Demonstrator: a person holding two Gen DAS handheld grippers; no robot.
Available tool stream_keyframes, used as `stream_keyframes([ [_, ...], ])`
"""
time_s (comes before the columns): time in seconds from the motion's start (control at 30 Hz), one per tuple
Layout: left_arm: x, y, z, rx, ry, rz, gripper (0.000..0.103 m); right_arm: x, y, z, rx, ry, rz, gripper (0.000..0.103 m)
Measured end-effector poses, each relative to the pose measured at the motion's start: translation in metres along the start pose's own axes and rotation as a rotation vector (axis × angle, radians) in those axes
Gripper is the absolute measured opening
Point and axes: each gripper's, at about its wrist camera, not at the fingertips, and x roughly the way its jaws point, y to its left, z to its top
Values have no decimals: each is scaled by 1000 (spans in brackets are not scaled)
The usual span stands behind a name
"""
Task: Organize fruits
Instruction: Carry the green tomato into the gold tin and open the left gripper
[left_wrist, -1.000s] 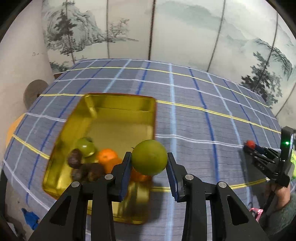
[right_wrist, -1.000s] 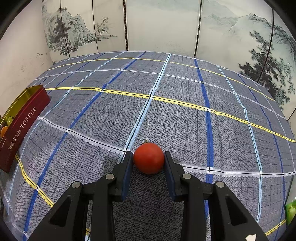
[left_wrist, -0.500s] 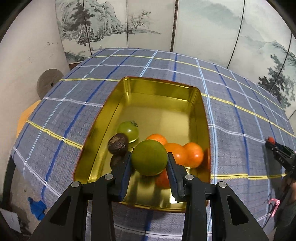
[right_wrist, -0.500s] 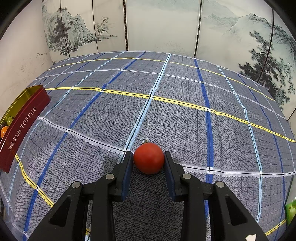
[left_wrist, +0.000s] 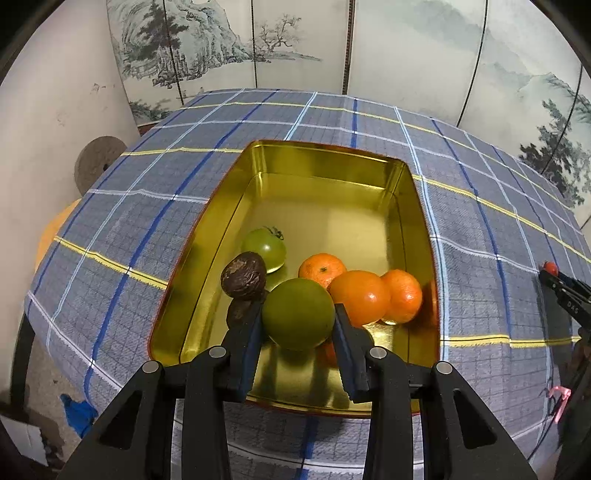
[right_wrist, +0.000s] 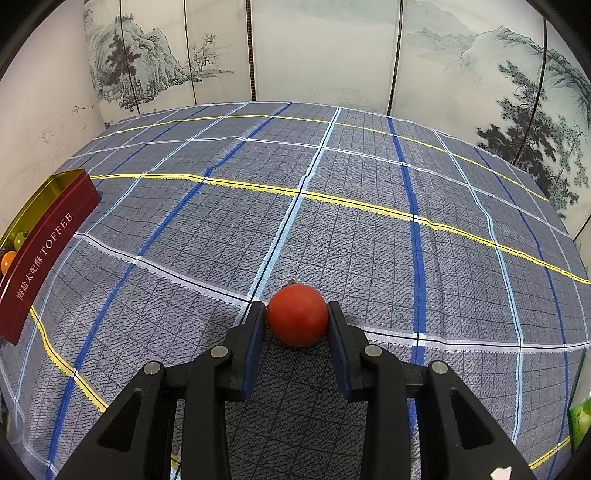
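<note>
My left gripper (left_wrist: 297, 317) is shut on a round green fruit (left_wrist: 297, 314) and holds it over the near end of the gold tin (left_wrist: 325, 158). Inside the tin lie a green tomato (left_wrist: 264, 249), a dark wrinkled fruit (left_wrist: 243, 275) and three oranges (left_wrist: 360, 295). My right gripper (right_wrist: 296, 319) is shut on a red tomato (right_wrist: 297, 314) that sits low over the checked cloth. The tin shows at the far left of the right wrist view (right_wrist: 48, 240), with its red side marked TOFFEE.
The checked blue tablecloth (right_wrist: 332, 206) covers the table. A painted folding screen (right_wrist: 314, 51) stands behind it. The right gripper shows at the right edge of the left wrist view (left_wrist: 561, 288). A green packet (right_wrist: 580, 421) lies at the table's right edge.
My left gripper has moved left and over the tin with the green fruit, so the tin is now centred under it. The right gripper and its tomato have not moved.
</note>
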Motion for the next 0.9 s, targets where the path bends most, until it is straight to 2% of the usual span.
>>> stream_keyframes([
  [0.9,9,3,-7,36,-3,49,39,0,1,0,0,0,-2,31],
])
